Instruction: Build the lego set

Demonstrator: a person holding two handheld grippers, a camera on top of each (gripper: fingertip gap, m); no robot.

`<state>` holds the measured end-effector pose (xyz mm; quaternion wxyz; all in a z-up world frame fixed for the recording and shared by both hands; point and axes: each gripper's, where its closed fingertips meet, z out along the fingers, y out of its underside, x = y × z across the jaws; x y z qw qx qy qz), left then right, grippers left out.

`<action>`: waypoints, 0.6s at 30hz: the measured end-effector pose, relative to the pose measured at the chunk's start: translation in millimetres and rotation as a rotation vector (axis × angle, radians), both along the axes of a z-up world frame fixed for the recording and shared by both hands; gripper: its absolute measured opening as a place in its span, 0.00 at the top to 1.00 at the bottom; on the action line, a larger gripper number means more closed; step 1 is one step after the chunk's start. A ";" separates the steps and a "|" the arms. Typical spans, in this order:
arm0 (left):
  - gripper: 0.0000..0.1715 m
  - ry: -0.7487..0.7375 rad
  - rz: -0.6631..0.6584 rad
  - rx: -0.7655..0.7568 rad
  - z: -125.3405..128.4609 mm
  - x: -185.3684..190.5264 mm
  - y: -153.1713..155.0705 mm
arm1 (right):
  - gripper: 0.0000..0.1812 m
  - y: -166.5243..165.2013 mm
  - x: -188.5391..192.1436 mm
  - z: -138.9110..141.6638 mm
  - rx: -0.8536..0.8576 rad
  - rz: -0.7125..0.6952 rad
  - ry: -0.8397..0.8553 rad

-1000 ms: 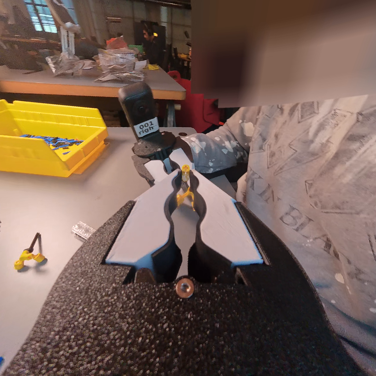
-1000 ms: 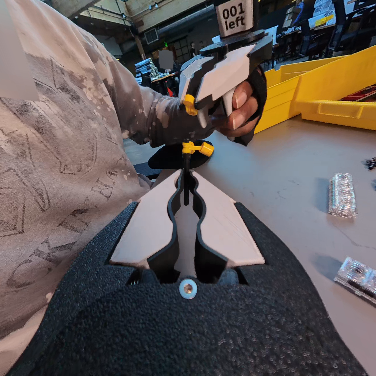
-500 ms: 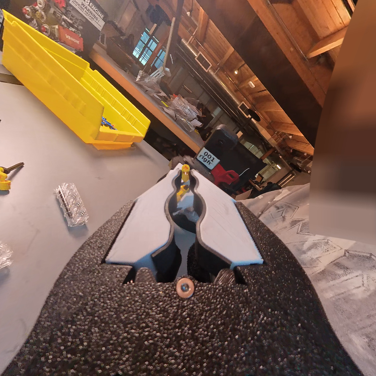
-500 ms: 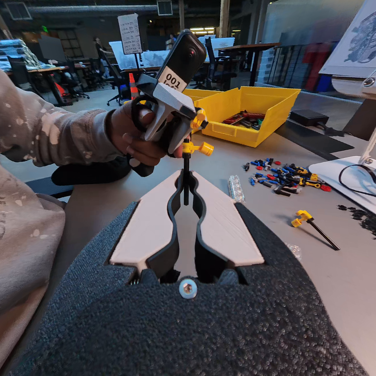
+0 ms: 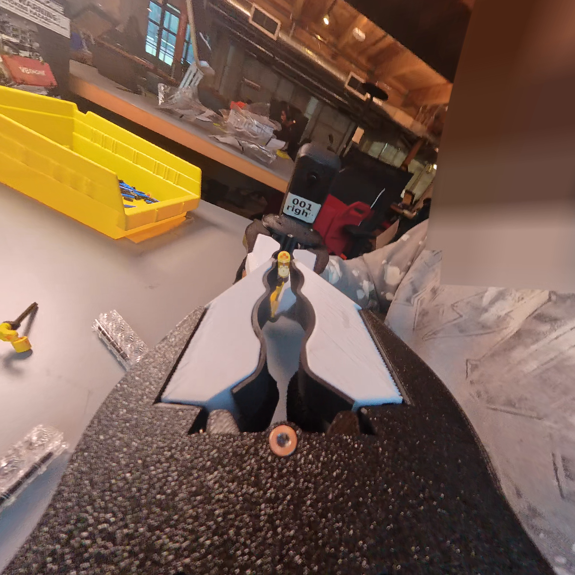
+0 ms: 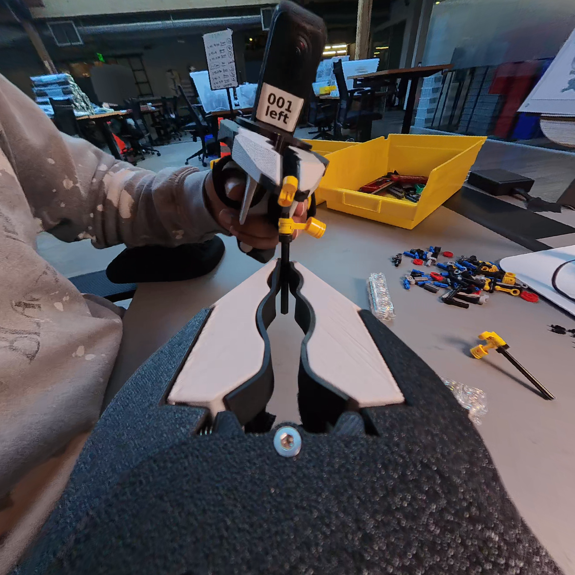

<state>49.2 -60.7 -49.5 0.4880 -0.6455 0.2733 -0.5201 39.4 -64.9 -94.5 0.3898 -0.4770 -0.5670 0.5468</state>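
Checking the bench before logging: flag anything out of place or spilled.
Small toy building parts lie scattered loose on the table rather than in the yellow bin. A yellow-headed black axle lies apart. Nothing looks damaged.

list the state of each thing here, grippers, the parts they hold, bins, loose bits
left gripper: shut on small yellow connector piece
right gripper: shut on thin black axle rod, upright, yellow cross connector on its top
yellow plastic bin: open, mixed parts inside
second yellow-headed black axle: lying on grey table
clear plastic packet: lying flat
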 end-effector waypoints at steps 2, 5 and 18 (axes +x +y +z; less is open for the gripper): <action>0.96 0.103 -0.057 0.093 -2.0 2.4 -8.5 | 0.98 -8.5 0.7 -0.9 -0.007 0.050 -0.009; 0.96 0.208 -0.194 0.217 0.8 4.3 -25.0 | 0.98 -27.2 4.6 -0.1 -0.054 0.174 -0.011; 0.96 0.268 -0.688 0.313 6.0 27.4 -72.4 | 0.99 -77.7 34.5 19.0 -0.382 0.644 0.052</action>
